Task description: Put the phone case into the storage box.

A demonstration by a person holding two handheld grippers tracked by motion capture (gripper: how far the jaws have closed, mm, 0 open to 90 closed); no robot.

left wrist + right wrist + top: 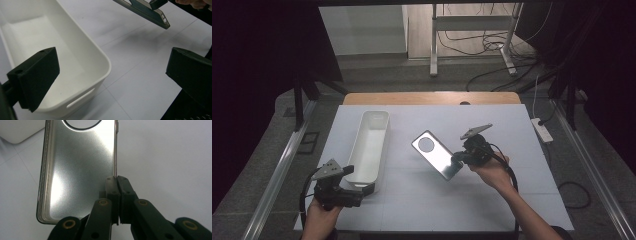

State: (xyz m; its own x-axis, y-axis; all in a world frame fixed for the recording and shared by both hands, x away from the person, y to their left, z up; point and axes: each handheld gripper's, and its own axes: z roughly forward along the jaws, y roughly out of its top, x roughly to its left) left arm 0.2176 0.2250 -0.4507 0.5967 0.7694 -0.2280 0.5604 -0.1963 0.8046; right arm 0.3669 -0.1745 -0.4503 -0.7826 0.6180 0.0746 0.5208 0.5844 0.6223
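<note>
Right gripper (460, 159): clenched on silvery phone case with round cutout (435, 152), lifted off the desk (512, 150).
Left gripper (362, 186): released, at 6 o'clock end of long white plastic bin (371, 145).
Writing: none readable.

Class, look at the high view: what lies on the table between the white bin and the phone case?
Nothing: between the white bin and the phone case is bare white table.

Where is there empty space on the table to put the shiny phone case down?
The widest bare patch lies between the white bin and the right gripper, under the lifted case. The mat near the front edge is bare too. The bin itself looks empty. It is crowded at the bin's near end, where the left gripper sits.
</note>
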